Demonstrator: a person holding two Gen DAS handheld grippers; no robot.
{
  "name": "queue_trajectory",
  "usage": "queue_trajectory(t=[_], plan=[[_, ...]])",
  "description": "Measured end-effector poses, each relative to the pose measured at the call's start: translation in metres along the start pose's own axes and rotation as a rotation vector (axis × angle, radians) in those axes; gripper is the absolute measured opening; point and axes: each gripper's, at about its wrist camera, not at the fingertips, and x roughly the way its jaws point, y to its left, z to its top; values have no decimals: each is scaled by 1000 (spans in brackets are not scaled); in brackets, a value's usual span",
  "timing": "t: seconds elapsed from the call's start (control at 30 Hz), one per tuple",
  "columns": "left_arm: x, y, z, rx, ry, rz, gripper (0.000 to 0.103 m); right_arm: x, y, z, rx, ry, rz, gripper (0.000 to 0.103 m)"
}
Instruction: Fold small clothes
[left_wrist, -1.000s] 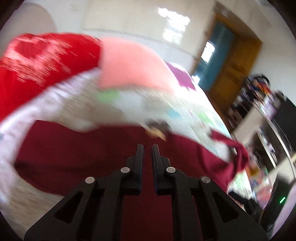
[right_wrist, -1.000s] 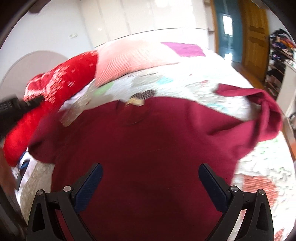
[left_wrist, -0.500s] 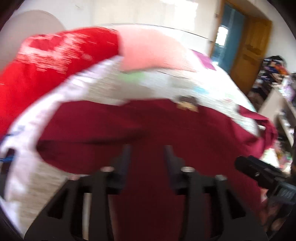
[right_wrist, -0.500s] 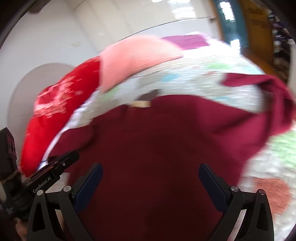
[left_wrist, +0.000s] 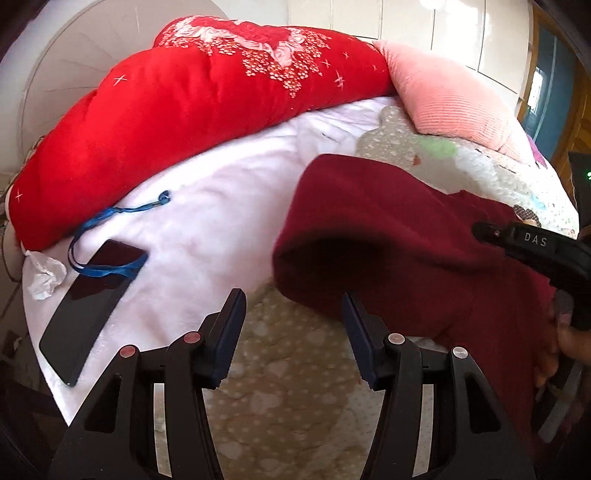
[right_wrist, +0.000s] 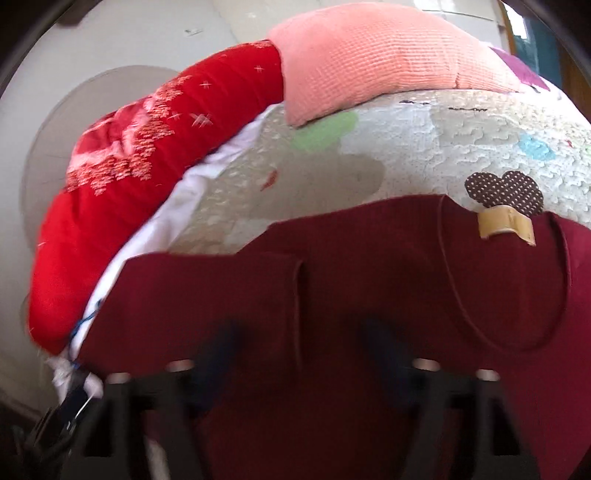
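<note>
The left gripper (left_wrist: 293, 332) was released, its jaws spread wide apart with nothing between them, and it hung over the patterned bed cover (left_wrist: 295, 387) just beside the edge of the dark red shirt (left_wrist: 388, 236). The shirt lay on the bed, spread toward the right side, and its left sleeve end was lifted a little so that a dark opening showed under the cloth. In the right wrist view the shirt (right_wrist: 332, 314) filled the lower half of the picture, with its round neckline and a tan label (right_wrist: 506, 225) toward the head of the bed.

The right gripper (right_wrist: 301, 354) was over the shirt, close to the sleeve seam. Its fingers were blurred; they stood apart from each other, but I cannot tell if they touched the cloth. In the left wrist view a part of this black gripper (left_wrist: 535, 251) came in from the right edge, above the shirt.

At the head of the bed lay a big red cushion (left_wrist: 192, 110) with a white flower pattern and, beside it, a pink pillow (left_wrist: 450, 103). Near the left edge of the bed, on a white sheet (left_wrist: 221, 206), lay a black phone (left_wrist: 88, 310) with a blue strap (left_wrist: 110, 236), and next to it a crumpled white paper (left_wrist: 42, 273).
</note>
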Motion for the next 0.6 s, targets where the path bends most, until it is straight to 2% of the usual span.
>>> queue_trajectory(t=[0.03,0.1,0.13,0.23,0.3,0.37,0.47,0.57,0.6], plan=[[-2,3,2,-13,-9,3,54,1,3,1,-7,-5,27,14],[-11,11,6,-54,-38,0,54,-4,6,3,-15,21,52,8],[-15,15,10,-79,-57,-6,54,-13,6,5,-19,4,68,5],[-38,27,19,-166,-125,-40,54,-66,-1,9,-26,-87,152,5],[-52,30,22,-210,-164,-68,54,-116,-5,9,-59,-199,156,5],[-58,26,24,-229,-170,-98,54,-166,-18,3,-97,-295,97,5],[-57,8,25,-209,-152,-126,54,-208,-50,-10,-98,-341,-25,5],[-49,-19,21,-142,-111,-138,54,-219,-98,-28,-67,-333,-243,5],[-47,-29,18,-119,-103,-142,54,-217,-113,-31,-35,-319,-263,5]])
